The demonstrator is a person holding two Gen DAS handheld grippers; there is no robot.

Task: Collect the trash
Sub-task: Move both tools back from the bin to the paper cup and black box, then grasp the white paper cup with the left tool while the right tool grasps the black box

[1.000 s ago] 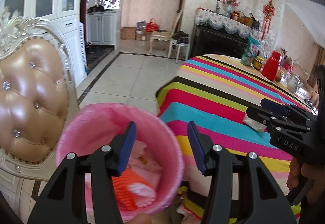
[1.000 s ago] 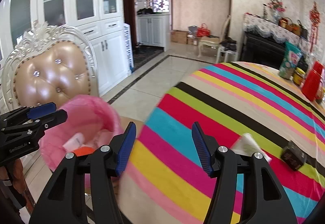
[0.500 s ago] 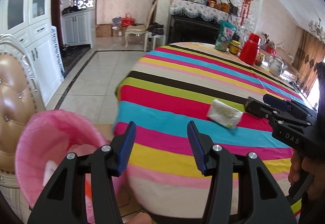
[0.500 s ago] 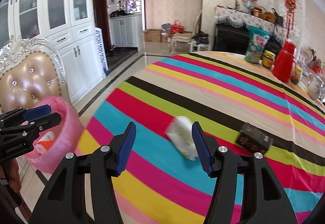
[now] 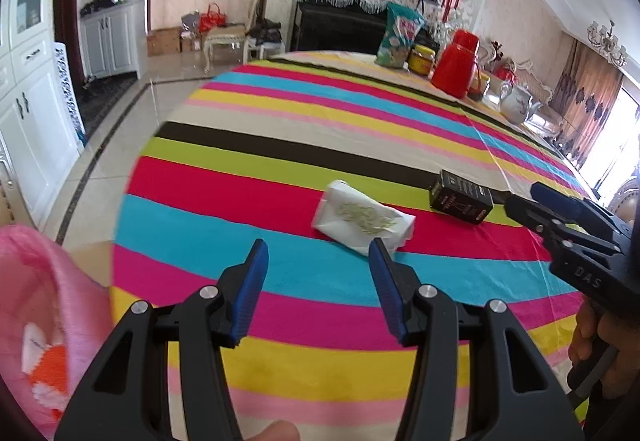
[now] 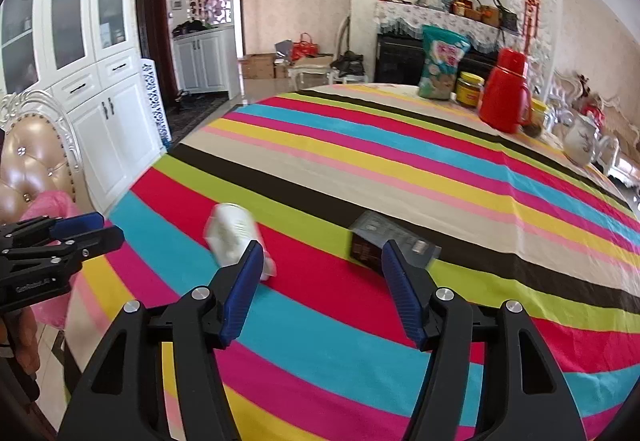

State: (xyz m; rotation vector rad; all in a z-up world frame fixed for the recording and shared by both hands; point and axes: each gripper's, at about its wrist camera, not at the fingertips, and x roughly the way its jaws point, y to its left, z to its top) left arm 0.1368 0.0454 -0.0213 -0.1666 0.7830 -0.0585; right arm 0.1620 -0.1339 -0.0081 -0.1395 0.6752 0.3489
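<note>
A white tissue packet (image 5: pixel 362 217) (image 6: pixel 230 235) lies on the striped tablecloth (image 5: pixel 280 169) (image 6: pixel 360 169), with a small black box (image 5: pixel 460 199) (image 6: pixel 374 243) to its right. My left gripper (image 5: pixel 318 257) hovers open just short of the packet, nothing between its fingers. My right gripper (image 6: pixel 320 257) is over the cloth between packet and box; its jaws are opening and hold nothing. It also shows at the right of the left wrist view as a black gripper (image 5: pixel 532 205). A pink-lined bin (image 5: pixel 44 321) (image 6: pixel 52 209) with trash sits left of the table.
At the table's far end stand a snack bag (image 5: pixel 400 37), a yellow jar (image 5: pixel 422 59), a red thermos (image 5: pixel 456 65) and a white teapot (image 5: pixel 518 103). A tufted chair (image 6: pixel 28 165) and white cabinets (image 6: pixel 108 109) are on the left, by tiled floor (image 5: pixel 120 129).
Both grippers swung right from over the pink bin to over the table. The packet and box now lie just ahead. The right gripper's jaws stand a little wider.
</note>
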